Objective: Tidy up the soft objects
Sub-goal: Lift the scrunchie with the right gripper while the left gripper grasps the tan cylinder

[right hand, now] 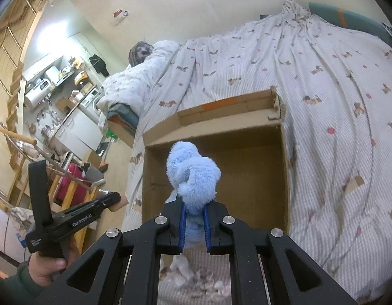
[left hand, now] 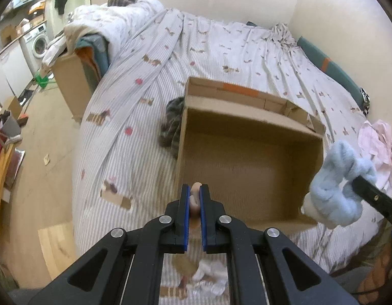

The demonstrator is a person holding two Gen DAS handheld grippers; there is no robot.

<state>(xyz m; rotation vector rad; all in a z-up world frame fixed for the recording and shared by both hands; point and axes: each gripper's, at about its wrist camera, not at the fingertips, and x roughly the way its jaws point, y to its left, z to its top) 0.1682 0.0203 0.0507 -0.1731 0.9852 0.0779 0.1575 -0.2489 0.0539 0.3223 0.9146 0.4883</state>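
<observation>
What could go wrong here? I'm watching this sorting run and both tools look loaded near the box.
1. The fluffy blue sock bulges well above the right tool, pinched only at its lower end; it might flop or slip out before clearing the cardboard box rim.
2. The left tool pinches only a thin bit of a small peach-coloured item, so it could drop short onto the striped bedsheet.

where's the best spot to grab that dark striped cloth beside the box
Take the dark striped cloth by its raised crumpled top, coming from above on the side away from the cardboard box. It lies bunched against the box wall, so that side is blocked.
</observation>
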